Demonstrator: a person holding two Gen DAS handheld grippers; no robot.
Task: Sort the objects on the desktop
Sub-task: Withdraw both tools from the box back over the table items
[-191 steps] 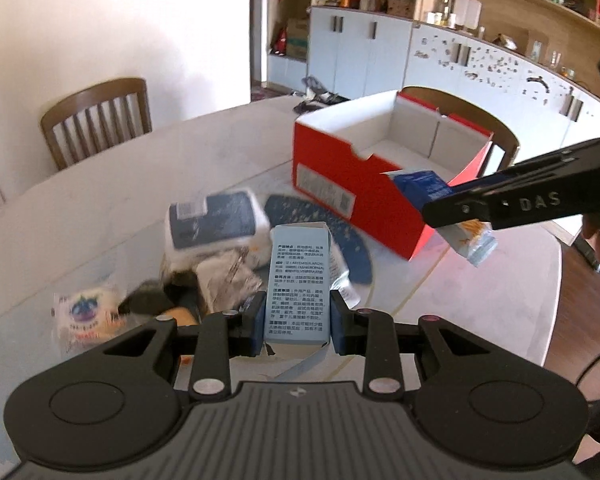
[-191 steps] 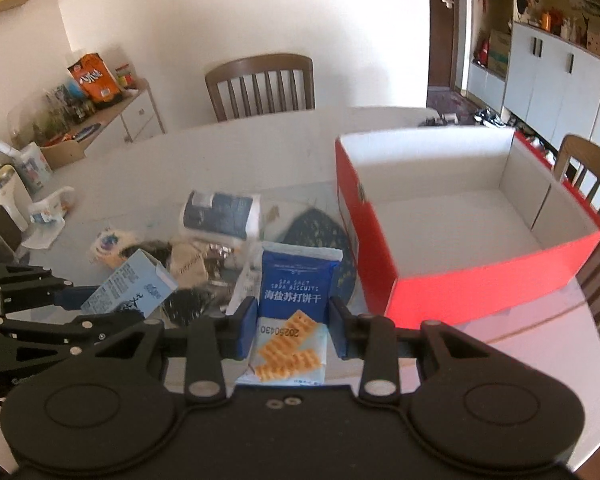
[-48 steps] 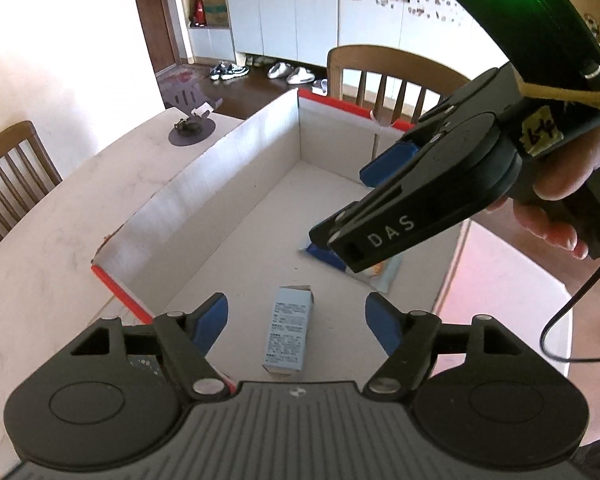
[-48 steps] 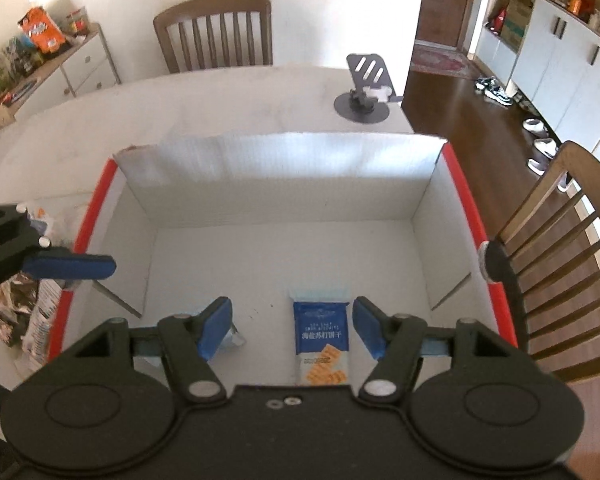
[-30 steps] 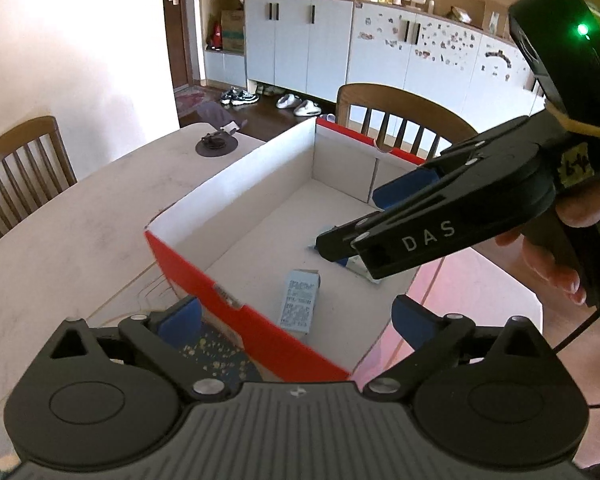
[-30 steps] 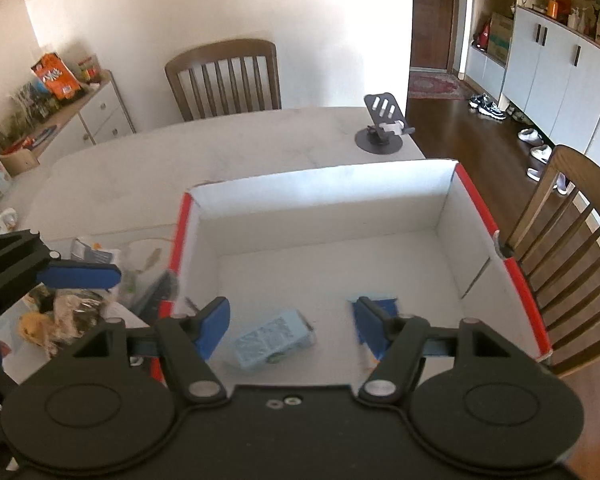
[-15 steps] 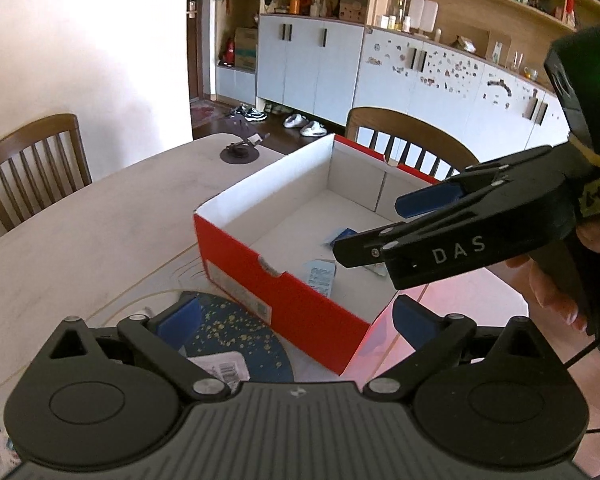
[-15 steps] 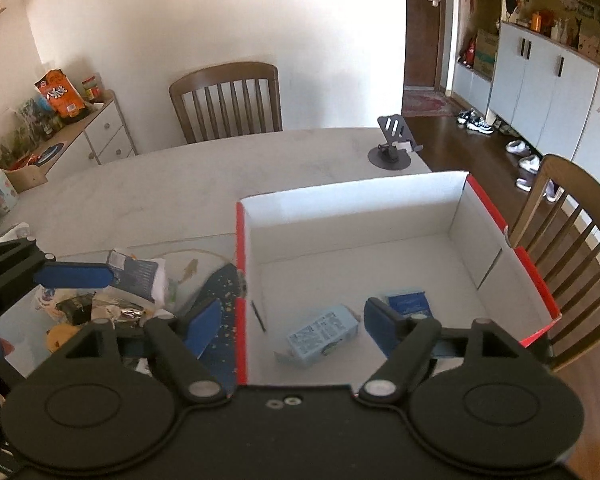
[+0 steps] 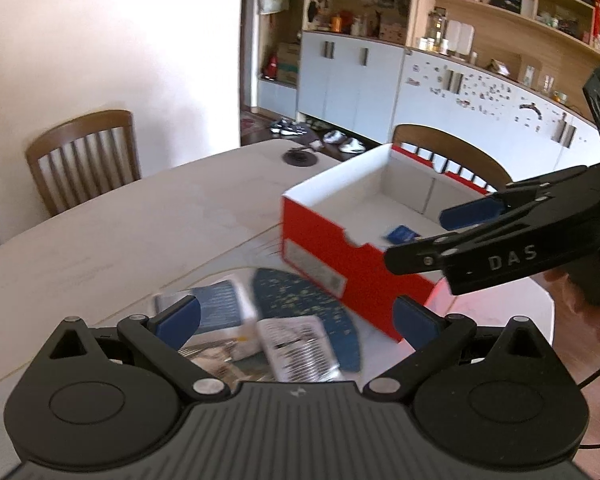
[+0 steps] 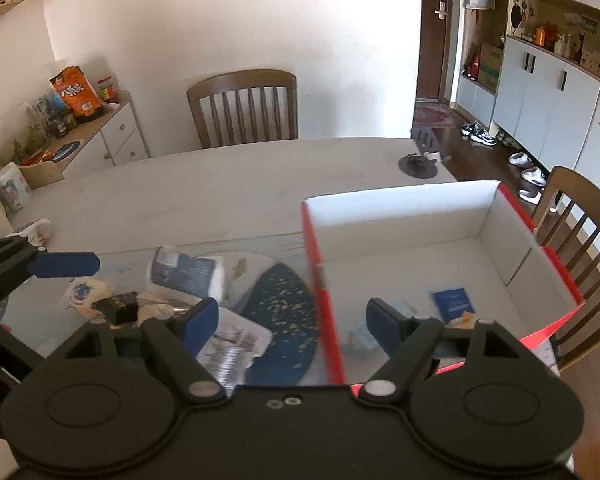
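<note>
A red cardboard box (image 9: 320, 240) (image 10: 540, 268) with a white inside stands on the table. In it lie a blue biscuit packet (image 10: 452, 304) (image 9: 400, 235) and a light blue carton (image 10: 364, 334). My left gripper (image 9: 296, 318) is open and empty above a pile of packets: a dark blue and white pack (image 9: 220, 310) (image 10: 186, 270) and a clear packet with a barcode (image 9: 300, 348) (image 10: 236, 342). My right gripper (image 10: 292, 318) is open and empty over the box's left wall; it also shows in the left wrist view (image 9: 460, 232).
A dark blue speckled mat (image 9: 312, 304) (image 10: 284, 320) lies beside the box. More snack packets (image 10: 88, 292) lie at the left. A phone stand (image 10: 420, 164) sits at the table's far edge. Wooden chairs (image 10: 244, 108) (image 9: 84, 156) stand around the table.
Both grippers let go of the carton and the biscuit packet in the box, then pulled back and left. They now hang open over the pile and the box's left wall.
</note>
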